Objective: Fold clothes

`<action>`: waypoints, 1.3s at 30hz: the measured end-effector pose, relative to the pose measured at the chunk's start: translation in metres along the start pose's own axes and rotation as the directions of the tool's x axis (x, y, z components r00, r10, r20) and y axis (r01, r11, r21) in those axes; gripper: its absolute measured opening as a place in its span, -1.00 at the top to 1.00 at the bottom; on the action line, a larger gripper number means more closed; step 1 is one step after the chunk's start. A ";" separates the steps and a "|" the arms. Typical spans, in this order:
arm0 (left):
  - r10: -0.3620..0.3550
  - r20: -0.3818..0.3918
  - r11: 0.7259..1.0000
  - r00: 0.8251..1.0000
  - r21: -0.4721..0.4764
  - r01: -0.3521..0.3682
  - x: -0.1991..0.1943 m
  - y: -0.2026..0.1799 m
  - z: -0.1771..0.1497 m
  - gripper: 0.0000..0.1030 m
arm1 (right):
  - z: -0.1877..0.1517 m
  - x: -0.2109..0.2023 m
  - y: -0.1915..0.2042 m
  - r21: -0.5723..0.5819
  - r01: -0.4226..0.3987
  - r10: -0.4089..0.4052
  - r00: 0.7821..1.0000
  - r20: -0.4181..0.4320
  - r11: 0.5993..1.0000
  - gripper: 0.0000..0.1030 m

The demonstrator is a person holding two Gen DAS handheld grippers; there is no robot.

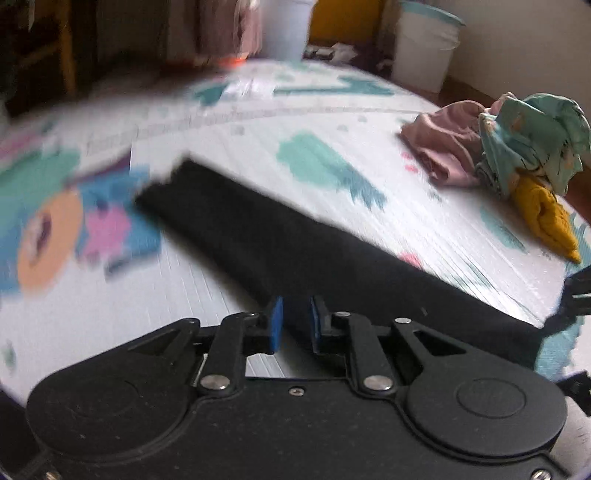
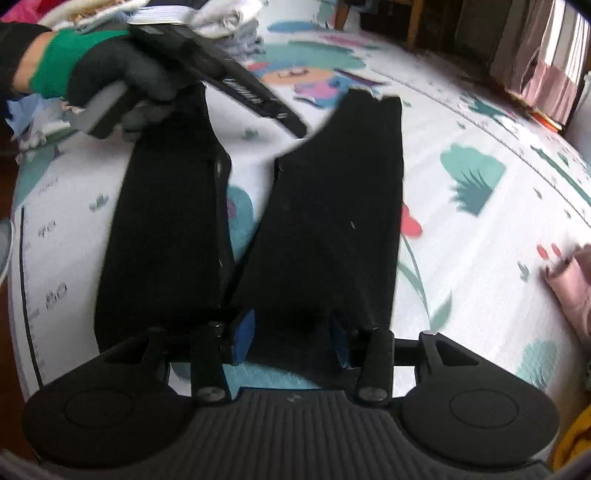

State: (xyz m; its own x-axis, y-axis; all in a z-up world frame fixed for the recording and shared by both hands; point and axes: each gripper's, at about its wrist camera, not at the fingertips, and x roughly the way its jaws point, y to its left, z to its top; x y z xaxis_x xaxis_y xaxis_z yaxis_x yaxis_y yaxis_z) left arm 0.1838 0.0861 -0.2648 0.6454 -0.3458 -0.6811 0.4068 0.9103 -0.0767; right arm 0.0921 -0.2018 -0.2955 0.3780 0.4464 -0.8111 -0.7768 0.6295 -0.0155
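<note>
Black trousers (image 2: pixel 325 206) lie on a patterned play mat (image 2: pixel 480 229), both legs stretched away from me. My right gripper (image 2: pixel 291 341) stands at the waist end, blue pads apart with black cloth between them. My left gripper (image 1: pixel 295 325) is over the black trousers (image 1: pixel 280 236), blue pads a narrow gap apart with cloth between them. In the right wrist view the left gripper (image 2: pixel 236 85), held by a gloved hand, is at the far end of the left leg. The frames are blurred.
A pile of pink, teal and yellow clothes (image 1: pixel 517 155) lies on the mat at the right. White buckets (image 1: pixel 424 48) stand beyond the mat. Folded clothes (image 2: pixel 207 18) sit at the far left. A pink garment (image 2: pixel 572 284) lies at the right edge.
</note>
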 end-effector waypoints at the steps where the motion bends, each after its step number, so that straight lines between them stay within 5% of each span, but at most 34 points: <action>1: -0.014 0.004 1.000 1.000 0.016 0.014 0.005 0.000 0.005 0.74 | 0.003 0.002 0.003 -0.012 -0.006 0.006 1.000 0.003 1.000 0.10; 6: 0.032 -0.038 0.945 0.999 0.327 -0.018 0.043 -0.007 -0.005 0.72 | 0.009 0.022 0.004 0.005 -0.043 0.043 0.998 -0.042 0.999 0.10; 8: 0.060 -0.024 0.932 0.998 0.361 -0.047 0.051 0.007 -0.002 0.51 | 0.008 0.024 -0.002 0.034 -0.054 0.056 0.998 -0.041 0.998 0.10; 12: 0.110 -0.056 0.946 0.992 0.313 -0.087 0.070 0.040 0.029 0.18 | 0.015 0.038 0.001 0.030 -0.053 0.054 0.998 -0.042 0.998 0.09; 15: 0.148 -0.017 0.940 0.989 0.312 -0.135 0.064 0.050 0.045 0.29 | 0.029 0.052 0.015 0.034 -0.042 0.044 0.998 -0.054 0.999 0.09; 17: 0.103 0.000 0.957 0.995 0.271 -0.099 0.060 0.051 0.050 0.29 | 0.029 0.053 0.013 0.039 -0.039 0.041 0.998 -0.054 0.998 0.09; 20: 0.064 -0.123 0.955 0.990 0.295 -0.025 0.080 0.051 0.045 0.20 | 0.028 0.046 0.016 -0.001 -0.014 0.013 0.999 -0.050 1.000 0.08; 23: 0.109 -0.011 0.968 0.994 0.229 -0.104 0.044 0.078 0.068 0.23 | 0.031 0.035 0.024 -0.057 0.015 -0.016 1.000 -0.024 0.998 0.07; 26: 0.156 0.078 0.985 0.985 0.068 -0.162 -0.006 0.126 0.084 0.22 | 0.039 0.022 0.044 -0.124 0.002 0.002 1.000 0.031 0.992 0.07; 31: 0.253 0.107 0.968 0.962 -0.025 -0.252 -0.090 0.179 0.042 0.24 | 0.039 0.013 0.102 -0.330 -0.055 0.080 0.995 0.060 0.942 0.07; 36: 0.295 0.004 0.945 0.956 0.146 -0.292 -0.121 0.168 -0.044 0.23 | 0.022 0.017 0.138 -0.475 -0.097 0.115 0.993 0.008 0.875 0.11; 39: 0.242 -0.028 0.970 0.970 -0.030 -0.243 -0.128 0.168 -0.084 0.33 | 0.018 0.021 0.147 -0.511 -0.102 0.117 0.993 -0.003 0.854 0.12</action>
State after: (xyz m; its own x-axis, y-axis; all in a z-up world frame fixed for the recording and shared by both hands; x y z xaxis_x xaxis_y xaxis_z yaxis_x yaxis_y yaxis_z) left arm 0.1154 0.3027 -0.2516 0.7063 -0.1088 -0.6995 0.2183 0.9734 0.0691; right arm -0.0054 -0.0887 -0.3044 0.2835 0.5151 -0.8089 -0.9588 0.1671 -0.2296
